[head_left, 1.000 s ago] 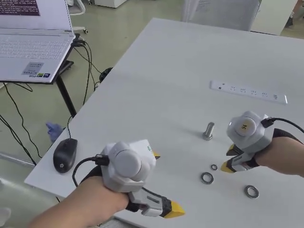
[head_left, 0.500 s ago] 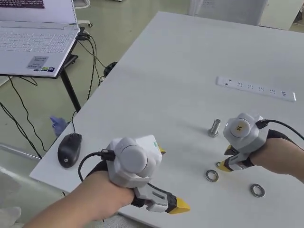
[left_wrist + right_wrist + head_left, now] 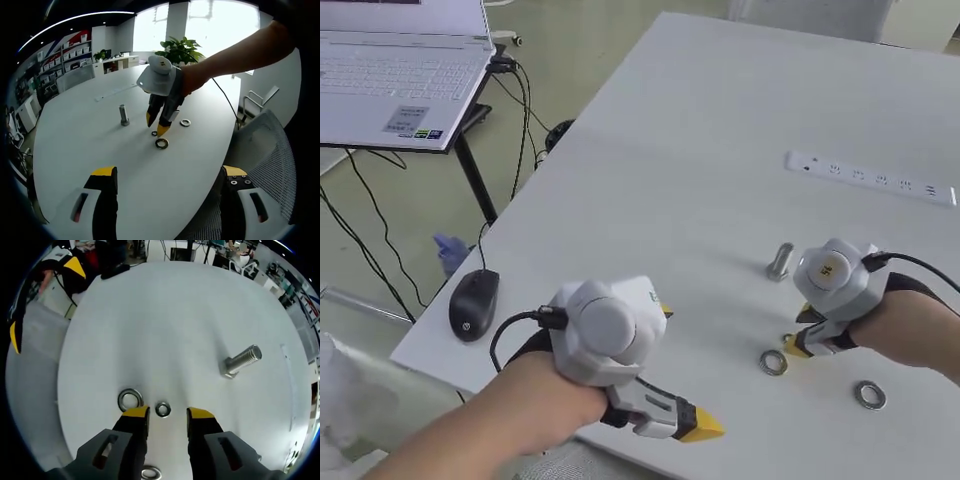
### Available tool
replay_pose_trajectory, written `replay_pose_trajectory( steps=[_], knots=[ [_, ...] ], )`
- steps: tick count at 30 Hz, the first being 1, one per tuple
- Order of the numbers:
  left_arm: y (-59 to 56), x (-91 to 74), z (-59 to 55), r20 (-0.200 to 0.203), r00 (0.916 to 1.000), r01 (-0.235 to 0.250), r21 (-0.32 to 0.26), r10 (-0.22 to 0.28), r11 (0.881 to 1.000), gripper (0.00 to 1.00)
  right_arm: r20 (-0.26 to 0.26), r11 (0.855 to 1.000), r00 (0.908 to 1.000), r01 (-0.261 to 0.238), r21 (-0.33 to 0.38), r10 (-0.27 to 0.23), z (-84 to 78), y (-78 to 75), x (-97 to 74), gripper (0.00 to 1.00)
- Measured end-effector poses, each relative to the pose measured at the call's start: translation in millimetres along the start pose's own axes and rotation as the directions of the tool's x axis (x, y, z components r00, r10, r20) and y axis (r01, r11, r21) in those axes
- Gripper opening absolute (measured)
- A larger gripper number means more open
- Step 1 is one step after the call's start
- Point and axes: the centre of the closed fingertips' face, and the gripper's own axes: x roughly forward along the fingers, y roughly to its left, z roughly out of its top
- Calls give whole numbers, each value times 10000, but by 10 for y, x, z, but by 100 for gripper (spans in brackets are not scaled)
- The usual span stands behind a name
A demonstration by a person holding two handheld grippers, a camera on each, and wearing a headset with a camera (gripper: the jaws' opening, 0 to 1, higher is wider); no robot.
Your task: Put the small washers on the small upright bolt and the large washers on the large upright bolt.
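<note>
Closing in — right gripper nearer small washer, fingers apart

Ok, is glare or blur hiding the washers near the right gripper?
Right gripper view: sharp, even light, the small silver washer clear at the right gripper's tips, though fisheye bends the white table; left gripper view: bright windows blown out behind; head view: even light, no glare.

A long white power strip lies toward the far side of the white table. A black computer mouse sits at the table's near left corner. An open silver laptop rests on a separate stand to the left, with black cables hanging beside it. A grey mesh chair stands at the table's edge.
</note>
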Motion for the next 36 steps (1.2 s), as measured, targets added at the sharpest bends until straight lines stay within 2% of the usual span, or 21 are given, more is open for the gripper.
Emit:
replay_pose_trajectory(
  steps=[5, 8, 18, 22, 26, 31, 36],
  knots=[
    [7, 5, 4, 32, 10000, -19, -35, 19, 10000, 84, 53, 10000, 10000, -27, 91, 27, 1, 4, 5, 31],
    [0, 8, 2, 32, 10000, -26, -33, 26, 10000, 84, 82, 9997, 9998, -178, 172, 177, 0, 43, 7, 27],
    [-1, 4, -4, 66, 10000, -44, -46, 44, 10000, 84, -46, 9994, 9999, -115, 336, 116, 3, 87, -4, 23],
    [-17, 8, -9, 37, 10000, -4, -13, 4, 10000, 83, -357, 9998, 9993, -61, 209, 69, -14, 77, -5, 15],
    [-9, 4, -3, 58, 10000, -20, -32, 20, 10000, 83, -581, 9997, 9982, -119, 209, 131, -4, 62, 4, 15],
    [10, -3, -10, 64, 10000, -52, -41, 53, 10000, 83, -1304, 9998, 9913, -186, -101, 171, 1, 69, 19, 15],
    [8, 1, -14, 90, 9999, -61, -68, 62, 10000, 83, -1768, 9998, 9841, -207, -58, 193, 2, 59, 42, 15]
  ],
)
